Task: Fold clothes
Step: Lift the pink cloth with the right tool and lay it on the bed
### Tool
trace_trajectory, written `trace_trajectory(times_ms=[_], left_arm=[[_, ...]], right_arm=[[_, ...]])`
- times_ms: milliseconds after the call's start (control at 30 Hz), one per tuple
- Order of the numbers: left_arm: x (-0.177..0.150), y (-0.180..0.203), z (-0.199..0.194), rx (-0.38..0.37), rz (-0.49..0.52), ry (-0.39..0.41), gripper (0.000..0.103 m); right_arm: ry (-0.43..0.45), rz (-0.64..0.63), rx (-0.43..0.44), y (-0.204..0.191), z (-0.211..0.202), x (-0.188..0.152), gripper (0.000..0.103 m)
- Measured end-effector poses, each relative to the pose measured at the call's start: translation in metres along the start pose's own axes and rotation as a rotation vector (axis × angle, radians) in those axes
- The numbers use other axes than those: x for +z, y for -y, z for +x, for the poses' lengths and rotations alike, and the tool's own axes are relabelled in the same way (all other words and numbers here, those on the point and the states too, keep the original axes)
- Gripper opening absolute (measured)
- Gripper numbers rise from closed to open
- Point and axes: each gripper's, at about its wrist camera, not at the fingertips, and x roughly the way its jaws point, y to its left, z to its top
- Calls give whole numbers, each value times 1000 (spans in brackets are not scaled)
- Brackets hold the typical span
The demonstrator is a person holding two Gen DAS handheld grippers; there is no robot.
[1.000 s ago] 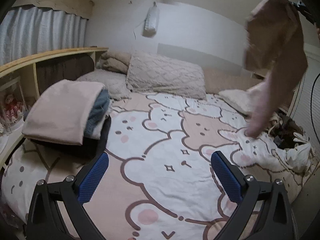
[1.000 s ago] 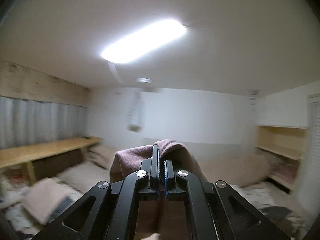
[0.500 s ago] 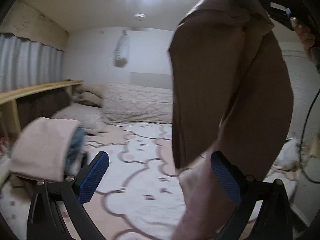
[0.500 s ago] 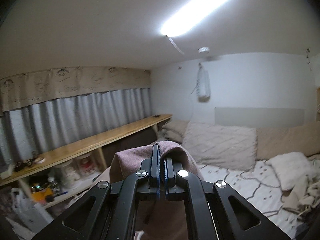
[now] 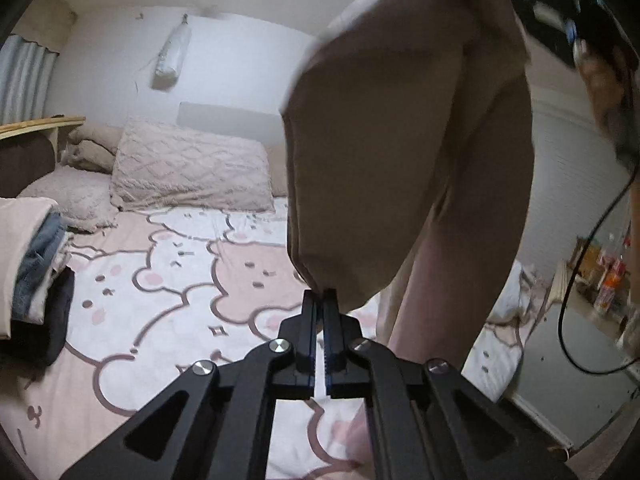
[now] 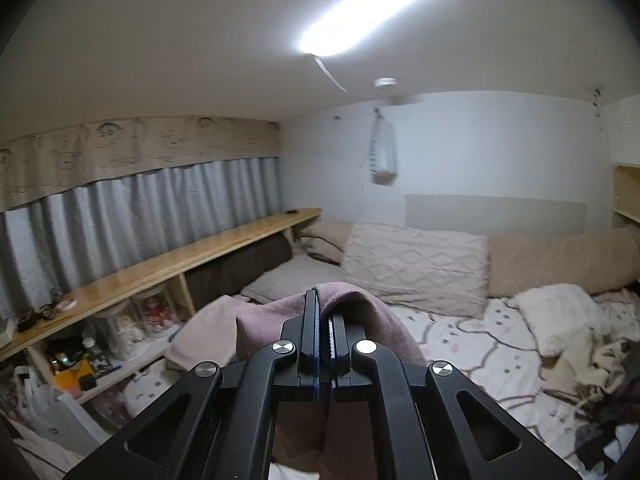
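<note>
A dusty-pink garment [image 5: 400, 152] hangs in the air over the bed. My left gripper [image 5: 319, 294] is shut on its lower hem. My right gripper [image 6: 322, 308] is shut on the garment's top edge [image 6: 360, 312], which drapes over its fingers. In the left wrist view the right gripper [image 5: 560, 28] shows blurred at the top right, holding the cloth up. A long part of the garment hangs down past the left gripper on the right.
The bed has a bear-print cover [image 5: 168, 292] and pillows [image 5: 188, 164] at the head. A stack of folded clothes [image 5: 28, 264] lies at the bed's left edge. A heap of unfolded clothes [image 6: 592, 368] lies at the right. A wooden shelf [image 6: 168, 260] runs along the curtained wall.
My left gripper, open one second ago, has moved up to the hanging garment and shut on its lower hem. My right gripper has swung the garment leftward, still shut on it.
</note>
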Motion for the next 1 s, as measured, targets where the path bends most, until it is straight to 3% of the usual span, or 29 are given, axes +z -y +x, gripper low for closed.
trace_trajectory(times_ms=[133, 300, 467, 600, 700, 800, 833, 933, 1000], left_arm=[[17, -11, -15, 56, 3, 52, 2], [31, -23, -27, 107, 15, 105, 2], [41, -28, -37, 132, 23, 146, 2], [53, -32, -45, 164, 31, 187, 1], [58, -36, -51, 184, 31, 211, 1], [48, -41, -43, 192, 31, 169, 1], [44, -42, -40, 195, 32, 153, 1], [14, -36, -18, 199, 84, 48, 1], [-17, -29, -2, 164, 116, -40, 1]], right_arm=[[-46, 48, -60, 29, 3, -14, 3], [-100, 134, -53, 62, 8, -37, 3], [-191, 96, -115, 77, 22, -73, 3], [-354, 78, -215, 87, 51, -124, 3], [-508, 12, -372, 96, 77, -175, 7], [-631, 19, -435, 112, 91, -220, 24], [-649, 40, -436, 118, 92, -230, 24], [-620, 142, -433, 135, 80, -245, 24], [-588, 229, -426, 145, 68, -247, 24]])
